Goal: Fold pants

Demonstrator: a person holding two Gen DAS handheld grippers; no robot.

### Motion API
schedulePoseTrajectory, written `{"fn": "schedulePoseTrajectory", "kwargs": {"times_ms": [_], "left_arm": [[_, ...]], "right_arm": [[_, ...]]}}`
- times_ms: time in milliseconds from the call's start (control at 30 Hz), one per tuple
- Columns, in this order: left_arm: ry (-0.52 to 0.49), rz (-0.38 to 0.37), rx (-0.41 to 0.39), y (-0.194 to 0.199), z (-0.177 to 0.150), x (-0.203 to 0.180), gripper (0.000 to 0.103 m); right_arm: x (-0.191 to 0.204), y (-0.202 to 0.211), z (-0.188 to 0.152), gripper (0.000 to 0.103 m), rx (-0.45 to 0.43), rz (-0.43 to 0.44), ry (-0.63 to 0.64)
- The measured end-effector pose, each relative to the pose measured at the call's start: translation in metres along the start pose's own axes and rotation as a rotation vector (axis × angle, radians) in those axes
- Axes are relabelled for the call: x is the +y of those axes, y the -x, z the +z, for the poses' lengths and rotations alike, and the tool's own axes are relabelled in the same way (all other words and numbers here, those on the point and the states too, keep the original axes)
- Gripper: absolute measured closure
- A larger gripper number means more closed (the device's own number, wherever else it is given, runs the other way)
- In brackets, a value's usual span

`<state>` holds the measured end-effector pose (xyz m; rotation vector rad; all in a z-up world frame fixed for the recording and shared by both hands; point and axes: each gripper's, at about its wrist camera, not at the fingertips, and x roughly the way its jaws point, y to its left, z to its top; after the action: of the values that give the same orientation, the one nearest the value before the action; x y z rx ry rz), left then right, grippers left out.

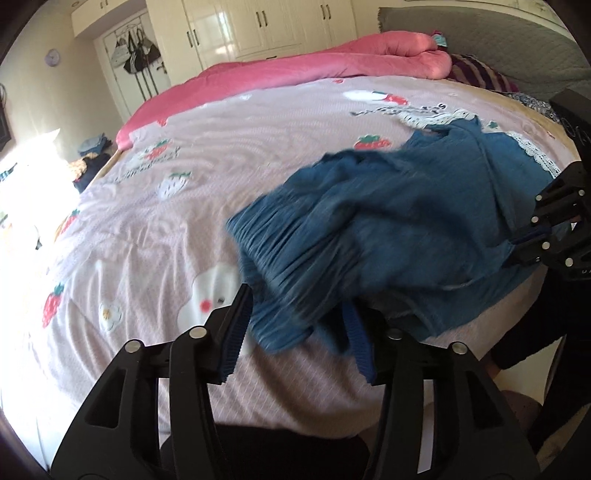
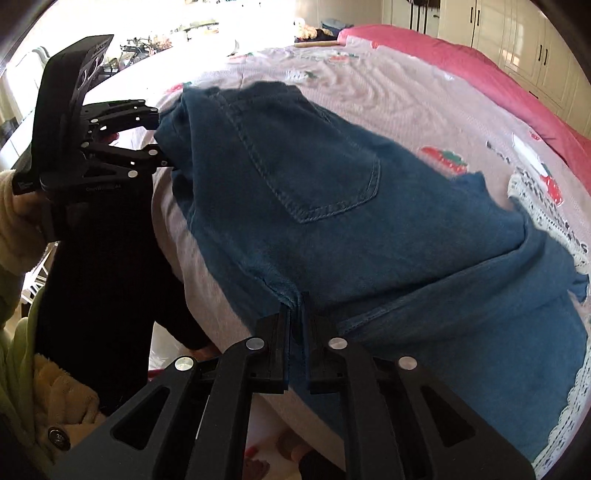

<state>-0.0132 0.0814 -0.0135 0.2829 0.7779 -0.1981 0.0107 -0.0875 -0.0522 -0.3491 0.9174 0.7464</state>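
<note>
Blue denim pants point(image 2: 332, 221) lie bunched on the pink strawberry-print bedspread point(image 2: 388, 92), back pocket up, at the bed's near edge. My right gripper point(image 2: 297, 317) is shut on the pants' near edge at a seam. In the left wrist view the pants point(image 1: 388, 221) are motion-blurred, and the waistband end hangs between the wide-apart fingers of my left gripper point(image 1: 301, 328), which is open. The left gripper also shows in the right wrist view point(image 2: 162, 138) at the pants' left end. The right gripper shows in the left wrist view point(image 1: 517, 240), clamped on the fabric.
A rolled pink quilt point(image 1: 332, 62) lies along the bed's far side, with a striped pillow point(image 1: 476, 70) and grey headboard point(image 1: 517, 44). White wardrobes point(image 1: 258, 26) stand behind. Clothes are piled on the floor point(image 1: 92, 155). The bedspread point(image 1: 184, 184) spreads to the left.
</note>
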Motion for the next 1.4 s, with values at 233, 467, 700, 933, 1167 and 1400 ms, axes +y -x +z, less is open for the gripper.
{"fn": "schedulePoseTrajectory", "kwargs": {"times_ms": [233, 467, 700, 933, 1167, 1400], "left_arm": [[0.152, -0.067, -0.034, 0.016, -0.004, 0.031, 0.061], [0.215, -0.037, -0.059, 0.016, 0.008, 0.040, 0.061], [0.271, 0.083, -0.052, 0.037, 0.006, 0.060, 0.060], [0.086, -0.097, -0.142, 0.044, 0.061, -0.011, 0.055], [0.057, -0.097, 0.073, -0.018, 0.034, -0.032, 0.066], [0.069, -0.144, 0.082, -0.023, 0.008, -0.025, 0.069]], "right_arm": [[-0.002, 0.005, -0.001, 0.097, -0.016, 0.070, -0.034], [0.010, 0.009, -0.006, 0.097, -0.024, 0.127, -0.020], [0.009, -0.007, -0.008, 0.094, 0.032, 0.148, -0.036], [0.015, -0.007, -0.012, 0.090, 0.034, 0.163, -0.043], [-0.014, 0.030, -0.014, 0.070, -0.073, 0.177, -0.135], [-0.040, 0.040, 0.003, 0.051, -0.166, 0.063, -0.247]]}}
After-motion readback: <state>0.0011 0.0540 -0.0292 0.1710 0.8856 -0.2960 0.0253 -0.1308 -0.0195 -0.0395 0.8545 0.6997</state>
